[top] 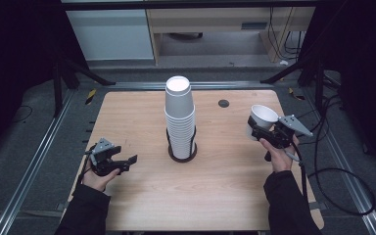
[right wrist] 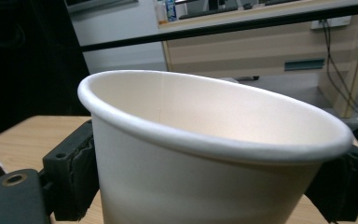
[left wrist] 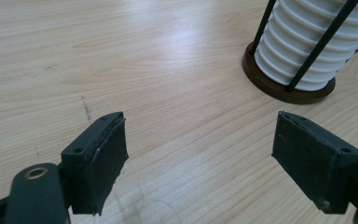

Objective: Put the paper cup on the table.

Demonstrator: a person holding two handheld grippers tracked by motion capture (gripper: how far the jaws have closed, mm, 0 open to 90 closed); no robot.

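Pale wooden counter (top: 142,196) with rounded corners, fine straight grain, small dark round grommet (top: 223,103) near far edge. At centre: tall stack of white ribbed paper cups (top: 180,115), upright, mouths down, held in a dark round wooden base (top: 182,155) with thin black upright rods; same stack and base at upper right of left gripper view (left wrist: 303,42), well beyond the jaws. Beyond the counter: pale cabinet fronts, black frame bars, loose black cables on grey floor at right.

Single white paper cup (top: 263,117), smooth wall, rolled rim, mouth up and tilted, raised above the counter's right side, well apart from the stack. Right gripper (top: 258,131) clamped on the lower wall of this cup, one black jaw at each side; in right gripper view, cup (right wrist: 205,154) directly between the jaws, rim tipped down toward the right.

Left gripper (top: 127,161) low over the counter's left side, jaws spread wide, bare wood between the flat black rubber pads (left wrist: 105,158); nothing touched. Stack to its right, nothing between.
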